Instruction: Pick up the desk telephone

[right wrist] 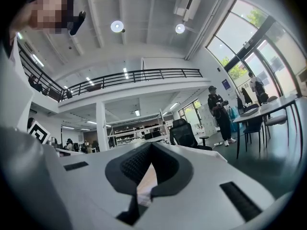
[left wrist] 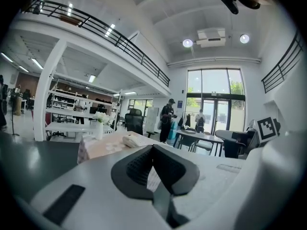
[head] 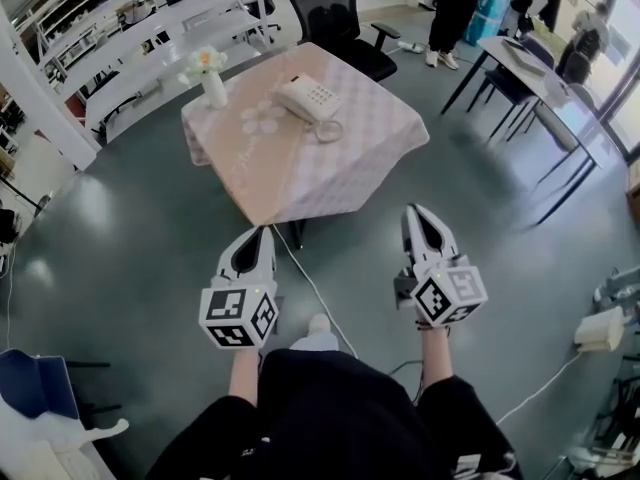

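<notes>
The desk telephone [head: 308,99] stood well apart from both tools, out of reach for the moment. The left gripper [head: 266,234] and the right gripper [head: 416,212] were each pressed together with nothing between their jaws. They were held side by side in front of the person's body and aimed toward the table [head: 300,178], likely a carrying posture for the approach rather than a grasp. Beyond them lay grey floor crossed by a thin cable [head: 312,283], then the table under its pale checked cloth. The telephone rested toward the far side of the top, its coiled cord [head: 328,130] looped on the near side. A vase of flowers [head: 212,80] stood near the left corner, and a black office chair [head: 335,13] stood behind the table.
</notes>
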Demonstrator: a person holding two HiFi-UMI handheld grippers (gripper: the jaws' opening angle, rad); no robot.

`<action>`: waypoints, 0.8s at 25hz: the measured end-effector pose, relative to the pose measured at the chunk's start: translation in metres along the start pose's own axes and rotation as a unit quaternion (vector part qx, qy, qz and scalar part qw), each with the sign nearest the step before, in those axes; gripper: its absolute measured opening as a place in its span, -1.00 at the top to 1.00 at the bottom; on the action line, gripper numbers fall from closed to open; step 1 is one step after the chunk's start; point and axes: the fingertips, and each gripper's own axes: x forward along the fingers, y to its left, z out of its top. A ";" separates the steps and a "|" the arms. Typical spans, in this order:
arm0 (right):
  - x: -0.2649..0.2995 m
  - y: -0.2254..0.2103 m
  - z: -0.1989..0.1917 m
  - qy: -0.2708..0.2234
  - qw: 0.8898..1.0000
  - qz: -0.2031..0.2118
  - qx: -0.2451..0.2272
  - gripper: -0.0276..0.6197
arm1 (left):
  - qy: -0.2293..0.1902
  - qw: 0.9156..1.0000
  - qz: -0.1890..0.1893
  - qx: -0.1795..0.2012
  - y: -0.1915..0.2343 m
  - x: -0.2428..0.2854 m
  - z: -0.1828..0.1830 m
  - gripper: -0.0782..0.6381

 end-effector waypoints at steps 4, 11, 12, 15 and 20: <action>0.037 -0.012 -0.006 0.009 1.000 -0.003 0.001 0.94 | 0.004 1.000 -0.008 -0.007 0.013 0.036 0.005 0.78; 0.083 -0.023 -0.020 0.021 1.000 -0.007 0.006 0.94 | 0.018 0.999 -0.022 -0.020 0.031 0.082 -0.001 0.79; 0.089 -0.024 -0.021 0.023 1.000 -0.007 0.007 0.94 | 0.018 0.999 -0.023 -0.021 0.033 0.087 -0.001 0.78; 0.104 -0.028 -0.024 0.027 1.000 -0.005 0.005 0.94 | 0.021 0.999 -0.025 -0.022 0.038 0.101 -0.001 0.79; 0.119 -0.034 -0.030 0.032 0.999 -0.007 0.004 0.94 | 0.027 0.999 -0.025 -0.027 0.045 0.118 -0.006 0.79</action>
